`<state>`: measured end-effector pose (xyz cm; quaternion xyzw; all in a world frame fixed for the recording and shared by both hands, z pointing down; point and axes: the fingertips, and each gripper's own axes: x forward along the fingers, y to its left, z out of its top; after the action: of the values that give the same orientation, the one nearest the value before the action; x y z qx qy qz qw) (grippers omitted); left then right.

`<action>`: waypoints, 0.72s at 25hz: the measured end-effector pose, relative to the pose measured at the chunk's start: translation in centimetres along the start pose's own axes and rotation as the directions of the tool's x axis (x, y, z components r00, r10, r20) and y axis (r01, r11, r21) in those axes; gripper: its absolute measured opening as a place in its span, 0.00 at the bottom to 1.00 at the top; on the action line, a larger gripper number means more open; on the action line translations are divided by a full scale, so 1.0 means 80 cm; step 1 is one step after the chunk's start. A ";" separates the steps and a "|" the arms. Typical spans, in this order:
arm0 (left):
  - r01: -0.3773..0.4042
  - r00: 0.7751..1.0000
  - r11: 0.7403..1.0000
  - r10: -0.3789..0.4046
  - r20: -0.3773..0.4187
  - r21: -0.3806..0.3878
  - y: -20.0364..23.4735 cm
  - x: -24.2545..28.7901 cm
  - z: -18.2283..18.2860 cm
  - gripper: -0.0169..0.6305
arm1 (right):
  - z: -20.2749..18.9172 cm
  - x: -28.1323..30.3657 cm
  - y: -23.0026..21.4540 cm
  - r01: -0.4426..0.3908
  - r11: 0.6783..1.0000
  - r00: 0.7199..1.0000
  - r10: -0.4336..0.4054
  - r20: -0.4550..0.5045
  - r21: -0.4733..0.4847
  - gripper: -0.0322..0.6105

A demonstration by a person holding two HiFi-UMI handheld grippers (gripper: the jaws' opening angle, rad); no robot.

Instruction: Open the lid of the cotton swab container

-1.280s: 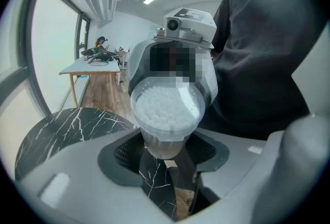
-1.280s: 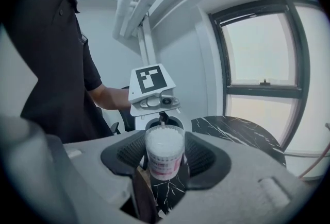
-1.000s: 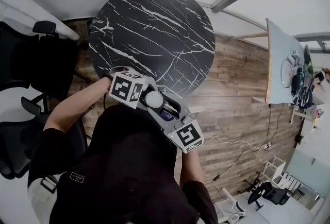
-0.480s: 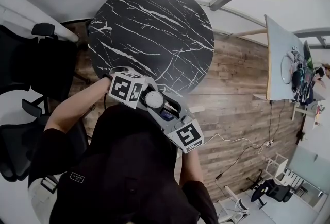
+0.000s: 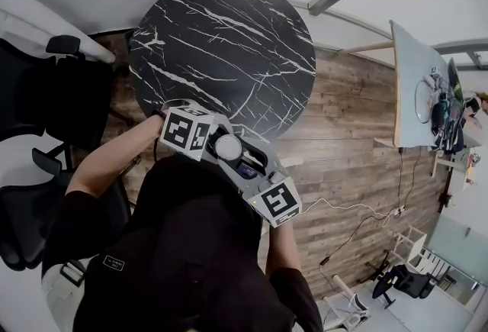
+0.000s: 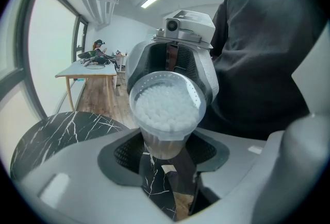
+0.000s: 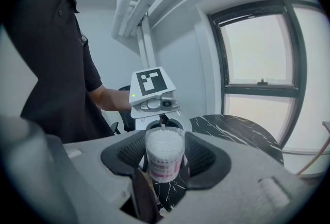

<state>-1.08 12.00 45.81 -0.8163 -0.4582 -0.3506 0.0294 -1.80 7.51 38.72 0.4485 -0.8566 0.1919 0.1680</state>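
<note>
Tightly packed swabs point(image 6: 166, 106) in clear container point(image 6: 163, 147)

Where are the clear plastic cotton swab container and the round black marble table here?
Clear plastic cotton swab container point(image 7: 165, 156): right gripper view, middle of its side wall.
Round black marble table point(image 5: 221, 48): head view, bare middle of its top.

Cotton swab container point(image 5: 227, 146) largely hidden in head view; label print point(image 7: 164, 166) illegible.
</note>
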 end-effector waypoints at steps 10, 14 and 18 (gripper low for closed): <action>0.011 1.000 1.000 -0.011 0.004 0.001 0.001 0.000 -0.001 0.42 | 0.001 0.002 -0.001 -0.002 1.000 1.000 0.002 -0.001 -0.001 0.42; 0.011 1.000 1.000 -0.011 0.018 0.005 0.001 0.003 0.002 0.42 | 0.000 0.000 -0.001 -0.001 1.000 1.000 0.001 0.002 0.002 0.42; 0.022 1.000 1.000 -0.022 0.020 0.009 0.001 -0.002 0.003 0.42 | 0.007 -0.001 -0.003 -0.005 1.000 1.000 0.005 0.013 0.019 0.42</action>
<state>-0.91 11.95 45.54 -0.8145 -0.4689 -0.3407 0.0247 -1.61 7.19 38.18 0.4493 -0.8569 0.1977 0.1576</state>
